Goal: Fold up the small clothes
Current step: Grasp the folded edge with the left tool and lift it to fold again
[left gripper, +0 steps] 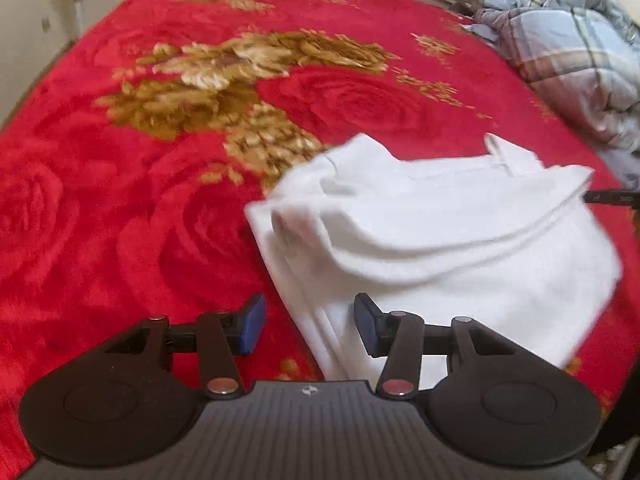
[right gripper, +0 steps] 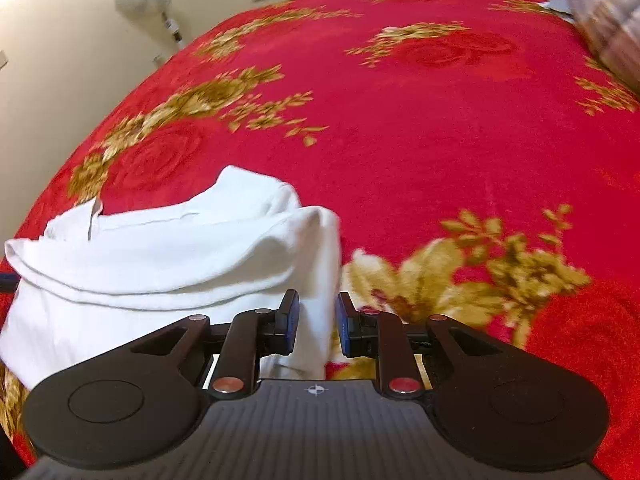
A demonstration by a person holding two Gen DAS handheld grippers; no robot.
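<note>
White garment [left gripper: 460, 240] lies doubled over on red bed blanket [left gripper: 120, 200], lower right; left gripper [left gripper: 310, 326] fingers open, right gripper [right gripper: 318, 326] fingers slightly parted, cloth edge between, apparently released after fold.

No text, brand or number can be read in either view. The only sign is a small round mark with a cross, printed on the ribbed grey body [left gripper: 308, 420] behind the left gripper [left gripper: 310, 326], and the same mark behind the right gripper [right gripper: 316, 326].
</note>
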